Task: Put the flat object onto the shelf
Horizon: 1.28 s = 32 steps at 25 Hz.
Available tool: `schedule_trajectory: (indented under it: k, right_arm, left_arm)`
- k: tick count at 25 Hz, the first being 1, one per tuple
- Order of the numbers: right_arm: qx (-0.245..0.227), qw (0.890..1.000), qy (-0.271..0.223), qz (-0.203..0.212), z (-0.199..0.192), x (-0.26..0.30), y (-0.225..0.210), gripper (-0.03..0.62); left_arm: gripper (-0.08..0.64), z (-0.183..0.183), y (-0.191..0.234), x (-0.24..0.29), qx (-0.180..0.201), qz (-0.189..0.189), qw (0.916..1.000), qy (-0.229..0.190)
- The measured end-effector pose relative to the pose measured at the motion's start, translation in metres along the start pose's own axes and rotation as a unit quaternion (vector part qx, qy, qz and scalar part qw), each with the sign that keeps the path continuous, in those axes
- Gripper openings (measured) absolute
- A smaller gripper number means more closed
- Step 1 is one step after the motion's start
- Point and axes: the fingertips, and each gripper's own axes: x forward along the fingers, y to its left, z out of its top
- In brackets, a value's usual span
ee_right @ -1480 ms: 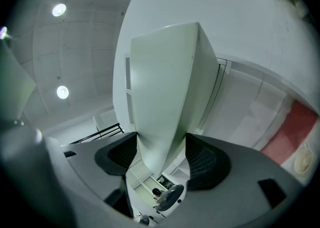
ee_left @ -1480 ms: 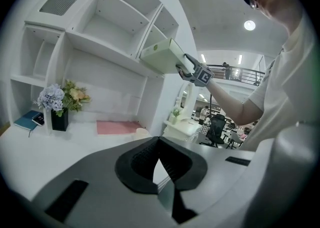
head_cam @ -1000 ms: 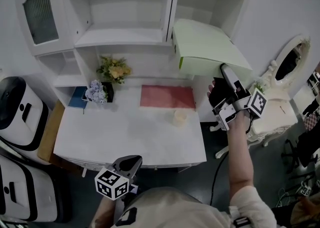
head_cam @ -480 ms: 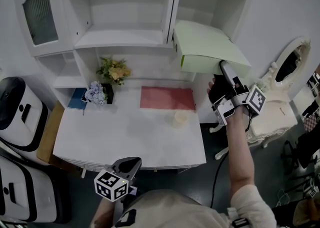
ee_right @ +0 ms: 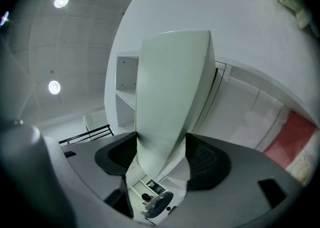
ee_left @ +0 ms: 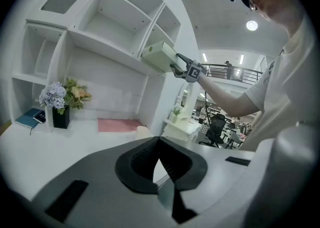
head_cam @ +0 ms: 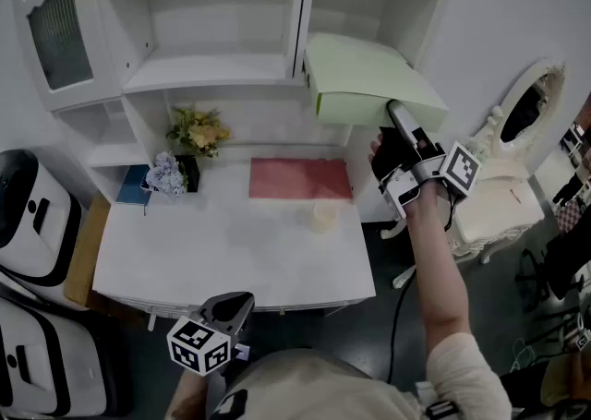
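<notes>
Green box (head_cam: 360, 86) at the shelf (head_cam: 355, 3)

Low by the person, the left gripper (head_cam: 242, 301) has its fingers together, empty. Past the white desk (head_cam: 231, 243), the right gripper (head_cam: 395, 115) is clamped on one end of the flat box, just at the shelf. It should slide in level, then let go.

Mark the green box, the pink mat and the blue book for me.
green box (head_cam: 363, 77), head view, middle of its top face.
pink mat (head_cam: 298, 178), head view, its centre.
blue book (head_cam: 134, 185), head view, middle of its cover.
</notes>
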Motion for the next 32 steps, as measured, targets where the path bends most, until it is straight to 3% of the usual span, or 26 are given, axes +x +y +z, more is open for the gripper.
schedule_trajectory:
  k: [32]
  right_arm:
    - [-0.020, 0.999, -0.008, -0.050, 0.017, 0.037, -0.033, 0.302]
  left_arm:
    - [0.014, -0.008, -0.005, 0.002, -0.002, -0.006, 0.9999, 0.009]
